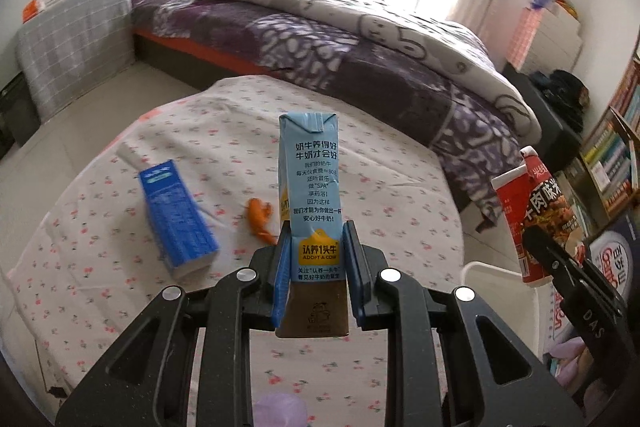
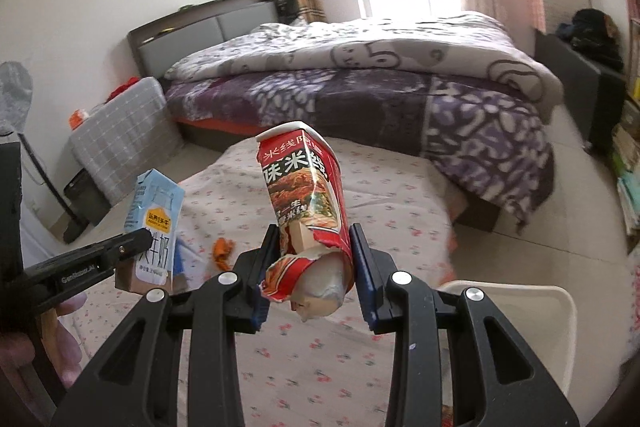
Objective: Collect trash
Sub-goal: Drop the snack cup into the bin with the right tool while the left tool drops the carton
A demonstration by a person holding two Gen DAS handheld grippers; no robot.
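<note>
Two drink cartons are in view: one pale-blue milk carton (image 1: 314, 195) standing upright between blue pads, and one darker blue carton (image 1: 176, 217) lying on its side on the flowered cloth. There is one crumpled red noodle cup (image 2: 310, 203), one scrap of orange peel (image 1: 262, 219), and one white bin (image 2: 516, 311) at the edge of the cloth. Two grippers count as well, the left gripper (image 1: 316, 267) and the right gripper (image 2: 314, 267), each with two fingers, and one bed (image 1: 320, 39) stands behind.
</note>
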